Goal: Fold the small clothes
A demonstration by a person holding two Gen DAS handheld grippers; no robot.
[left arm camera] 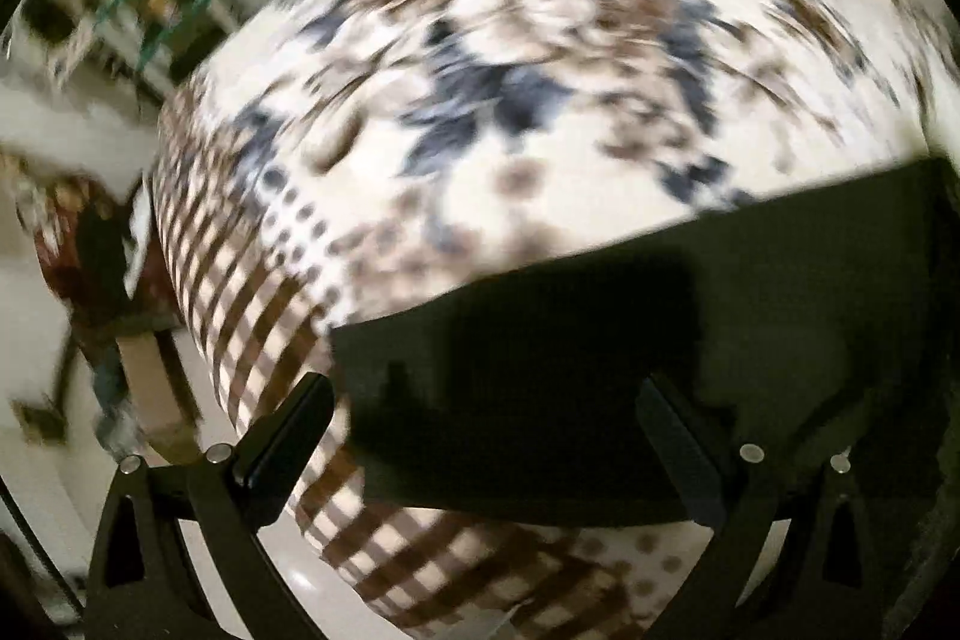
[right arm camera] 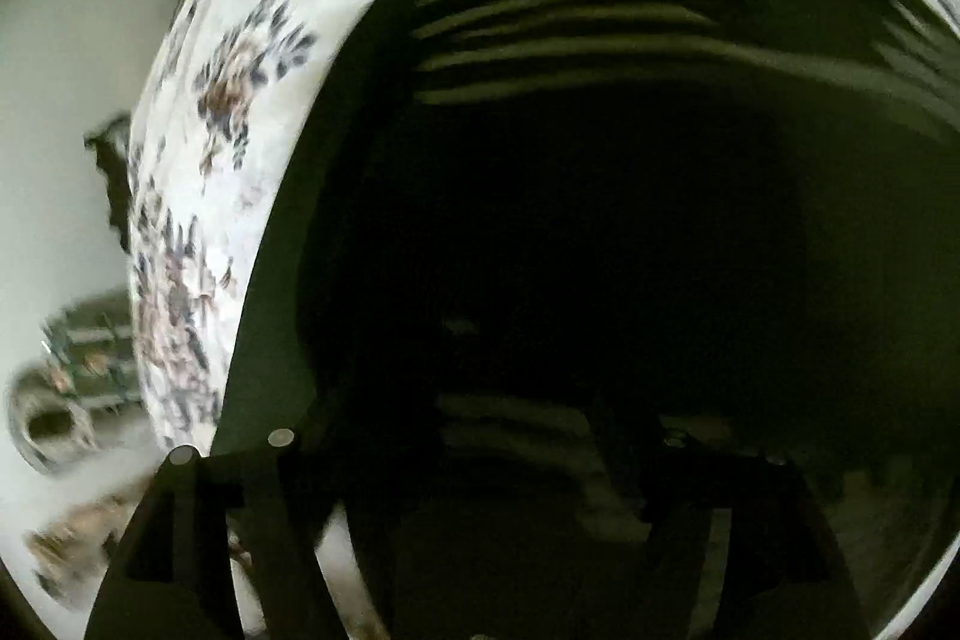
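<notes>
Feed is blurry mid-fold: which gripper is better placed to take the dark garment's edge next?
Left, probably. The left gripper is open, straddling the dark garment edge on the patterned bedspread. The right gripper sits over its dark middle, no edge near.

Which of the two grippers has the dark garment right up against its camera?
The right gripper: dark cloth fills its view. The left gripper mostly sees the patterned bedspread.

No legible text, labels, brands, numbers or signs in either wrist view. Both pictures are motion-blurred; the patterned bedcover (left arm camera: 540,70) carries only floral blotches, dots and checks, no lettering. The dark garment (left arm camera: 600,340) shows no readable tag or print. Background shelving at left is too smeared to read anything.
</notes>
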